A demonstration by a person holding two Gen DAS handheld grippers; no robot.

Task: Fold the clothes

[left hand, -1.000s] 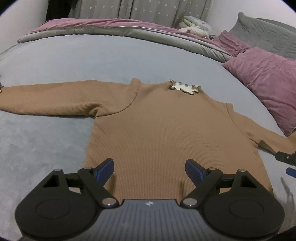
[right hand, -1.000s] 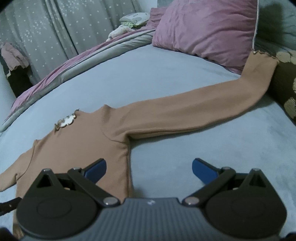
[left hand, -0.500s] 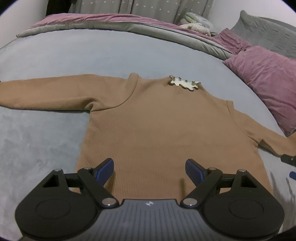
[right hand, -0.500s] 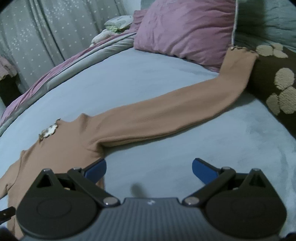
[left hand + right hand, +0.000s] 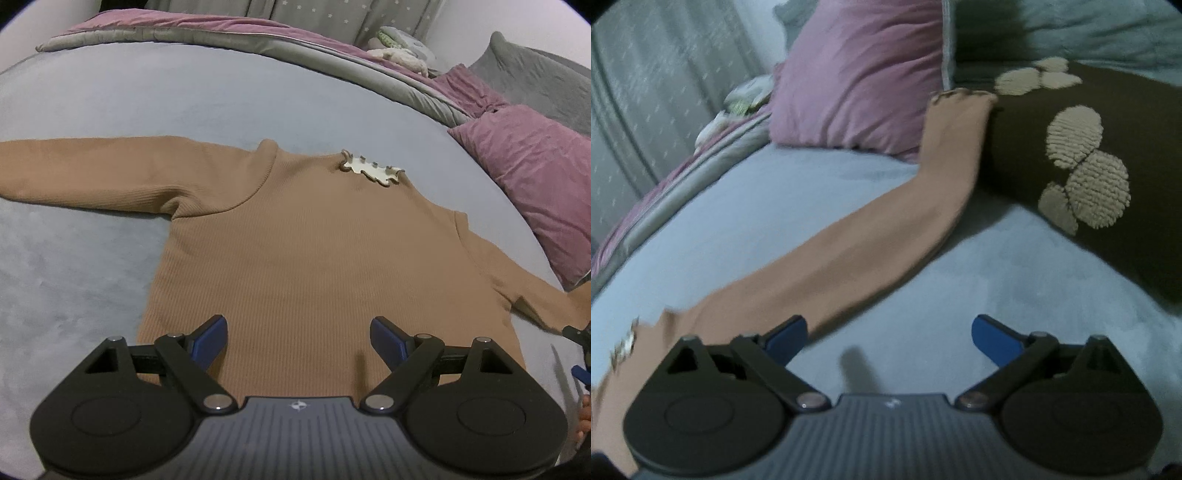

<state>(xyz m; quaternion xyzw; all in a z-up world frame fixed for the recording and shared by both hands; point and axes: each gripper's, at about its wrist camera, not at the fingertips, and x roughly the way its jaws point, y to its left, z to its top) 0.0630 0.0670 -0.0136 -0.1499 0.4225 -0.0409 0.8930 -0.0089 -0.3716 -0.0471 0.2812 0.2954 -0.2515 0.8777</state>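
Note:
A tan ribbed sweater (image 5: 306, 251) lies flat on the grey bed, front down, with a cream frilled collar (image 5: 371, 170) at the far side. One sleeve (image 5: 96, 170) stretches out to the left. My left gripper (image 5: 297, 338) hovers open over the hem, holding nothing. In the right wrist view the other sleeve (image 5: 871, 243) runs away to the upper right, and its frilled cuff (image 5: 960, 98) rests against a brown cushion. My right gripper (image 5: 890, 334) stands open near that sleeve's shoulder end, over the bedsheet, with nothing between its fingers.
A purple pillow (image 5: 535, 173) and a grey pillow (image 5: 535, 85) lie at the right. The brown cushion with beige spots (image 5: 1089, 177) and a purple pillow (image 5: 864, 74) bound the sleeve's far end. A rolled purple-grey duvet (image 5: 221, 35) lines the far edge. Grey sheet (image 5: 74, 277) spreads to the left.
My right gripper has swung right along the sleeve toward the cuff and brown cushion; its view is blurred. My left gripper has shifted slightly, still over the hem. Both stay open.

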